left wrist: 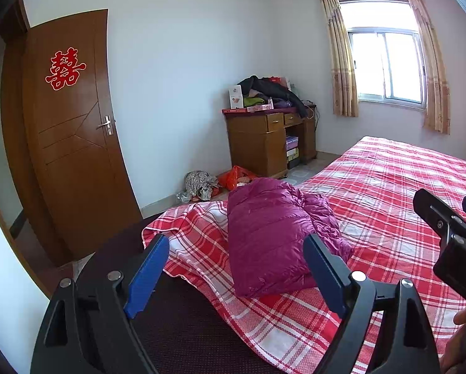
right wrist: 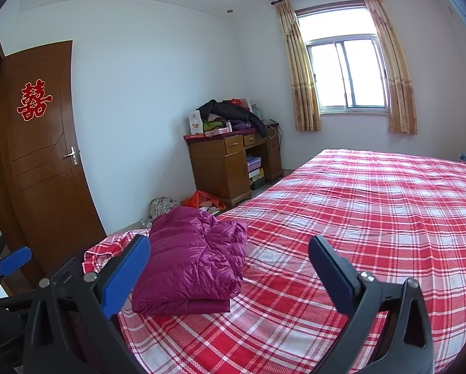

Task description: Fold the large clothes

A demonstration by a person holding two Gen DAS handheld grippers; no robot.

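A magenta puffer jacket (left wrist: 270, 237) lies folded into a compact bundle near the corner of the bed (left wrist: 389, 205), on a red and white plaid sheet. It also shows in the right wrist view (right wrist: 192, 261). My left gripper (left wrist: 236, 268) is open and empty, held above and short of the jacket. My right gripper (right wrist: 230, 268) is open and empty, held back over the sheet to the jacket's right. The right gripper's body shows at the right edge of the left wrist view (left wrist: 451, 233). The left gripper's blue finger (right wrist: 14, 260) shows at the left edge of the right wrist view.
A wooden desk (left wrist: 264, 143) piled with clothes and boxes stands against the far wall under a curtained window (left wrist: 385, 65). A brown door (left wrist: 67, 131) is at the left. Bags (left wrist: 214, 180) lie on the floor beyond the bed corner. A dark mattress edge (left wrist: 183, 327) shows below the sheet.
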